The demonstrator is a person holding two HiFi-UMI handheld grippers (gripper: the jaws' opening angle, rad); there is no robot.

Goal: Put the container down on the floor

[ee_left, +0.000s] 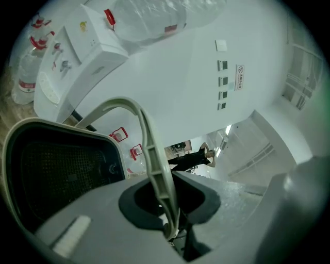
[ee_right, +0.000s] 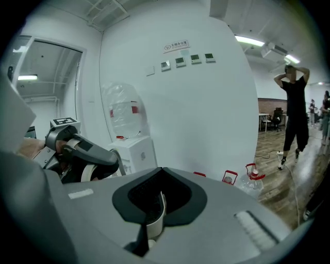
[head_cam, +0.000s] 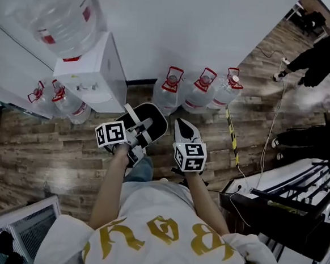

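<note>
The container (head_cam: 150, 122), a dark basket with a pale rim, hangs off the wooden floor (head_cam: 49, 153), just right of the white water dispenser (head_cam: 92, 74) and tilted. Its pale handle (ee_left: 153, 160) runs through the left gripper (head_cam: 135, 136), whose jaws are clenched on it. The right gripper (head_cam: 183, 131) sits just right of the container, apart from it, jaws pressed together on nothing. Further right of the dispenser, 3 water bottles (head_cam: 199, 88) stand along the wall. 2 more bottles (head_cam: 59, 100) stand on the dispenser's left.
</note>
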